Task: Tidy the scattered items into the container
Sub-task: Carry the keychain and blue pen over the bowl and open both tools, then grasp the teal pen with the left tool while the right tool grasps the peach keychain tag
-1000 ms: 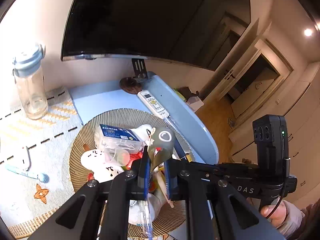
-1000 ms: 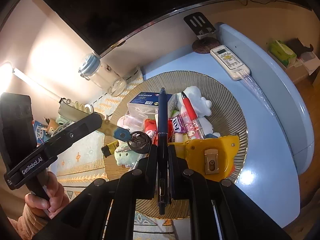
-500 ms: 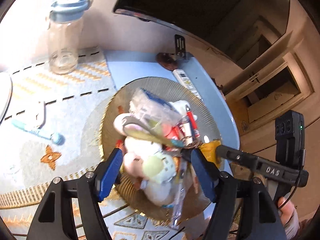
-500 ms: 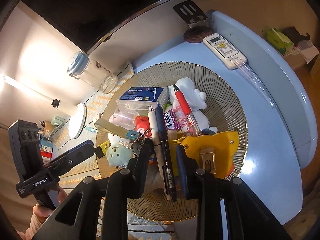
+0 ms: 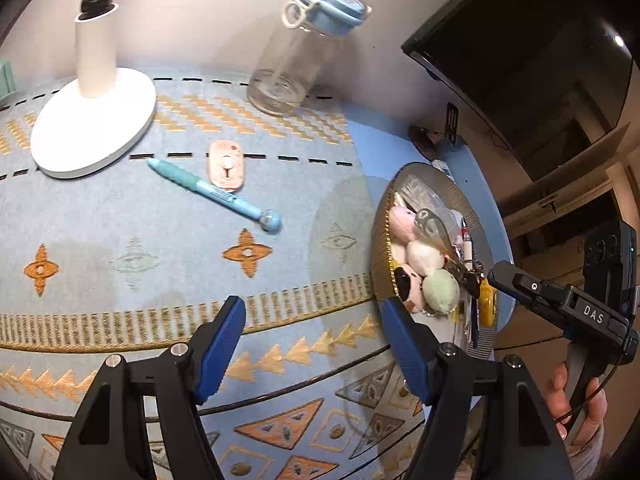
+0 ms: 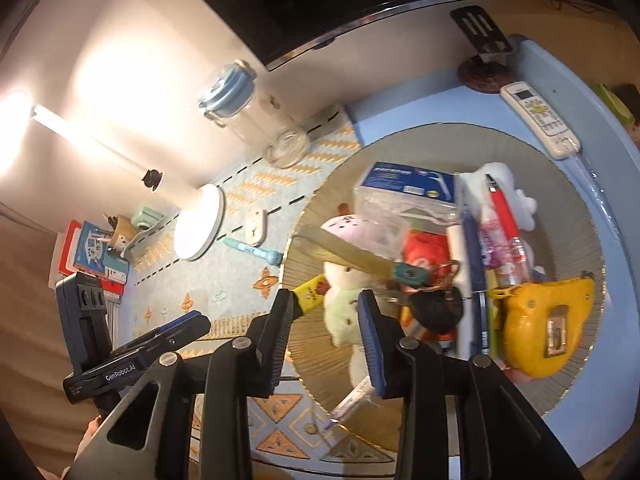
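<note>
A teal pen (image 5: 212, 192) and a small pink case (image 5: 226, 166) lie on the patterned mat. My left gripper (image 5: 314, 344) hovers open and empty over the mat, nearer than them. The round ribbed bowl (image 5: 378, 216) sits to its right, holding plush toys and a key bunch on an olive strap (image 5: 436, 228). In the right wrist view, my right gripper (image 6: 325, 332) hangs over the bowl's (image 6: 560, 184) left side. Its jaws are opening, a pale plush toy (image 6: 344, 280) below them untouched. A dark pen (image 6: 474, 264) and a yellow tape measure (image 6: 548, 320) lie in the bowl. The teal pen (image 6: 252, 250) lies left of the bowl.
A white lamp base (image 5: 92, 128) and a clear bottle with a blue lid (image 5: 296, 52) stand at the back of the mat. A remote (image 6: 540, 118) lies behind the bowl near a monitor foot (image 6: 486, 74). Books and small items (image 6: 96, 248) crowd the far left.
My left gripper opened, left the key bunch in the bowl and swung left over the mat. My right gripper let the dark pen drop into the bowl and shifted left.
</note>
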`<state>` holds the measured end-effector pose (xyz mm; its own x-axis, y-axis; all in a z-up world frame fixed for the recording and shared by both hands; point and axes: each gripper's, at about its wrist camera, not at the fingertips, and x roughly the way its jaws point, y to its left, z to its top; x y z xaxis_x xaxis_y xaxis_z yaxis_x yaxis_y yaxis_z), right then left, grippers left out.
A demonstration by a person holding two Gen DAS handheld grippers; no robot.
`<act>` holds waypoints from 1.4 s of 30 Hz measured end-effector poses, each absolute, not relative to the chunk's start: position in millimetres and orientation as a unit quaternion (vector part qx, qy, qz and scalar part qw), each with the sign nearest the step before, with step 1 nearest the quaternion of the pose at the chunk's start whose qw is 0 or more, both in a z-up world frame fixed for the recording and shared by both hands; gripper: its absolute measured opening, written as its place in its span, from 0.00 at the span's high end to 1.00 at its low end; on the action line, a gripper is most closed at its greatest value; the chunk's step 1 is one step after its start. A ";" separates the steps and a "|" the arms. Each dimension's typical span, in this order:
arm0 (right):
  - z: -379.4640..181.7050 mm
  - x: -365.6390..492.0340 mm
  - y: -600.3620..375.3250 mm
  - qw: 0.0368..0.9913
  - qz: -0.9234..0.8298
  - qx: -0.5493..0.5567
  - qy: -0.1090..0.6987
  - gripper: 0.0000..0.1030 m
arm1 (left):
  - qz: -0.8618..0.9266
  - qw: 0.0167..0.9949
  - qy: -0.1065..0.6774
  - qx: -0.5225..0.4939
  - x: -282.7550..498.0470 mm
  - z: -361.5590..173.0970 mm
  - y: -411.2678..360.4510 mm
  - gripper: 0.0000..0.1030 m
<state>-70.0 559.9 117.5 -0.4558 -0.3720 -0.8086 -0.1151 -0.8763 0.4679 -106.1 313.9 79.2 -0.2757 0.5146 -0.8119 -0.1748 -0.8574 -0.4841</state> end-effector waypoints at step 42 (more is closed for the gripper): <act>14.2 -204.6 421.6 0.098 -0.748 0.636 -0.163 0.57 | 0.742 0.198 -0.187 -0.612 -171.2 6.8 207.8 0.34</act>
<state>-204.6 421.6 14.2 -0.1719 -0.3543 -0.9192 -0.0599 -0.9276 0.3687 -171.2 207.8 6.8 -0.1711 0.5233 -0.8348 -0.0656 -0.8515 -0.5203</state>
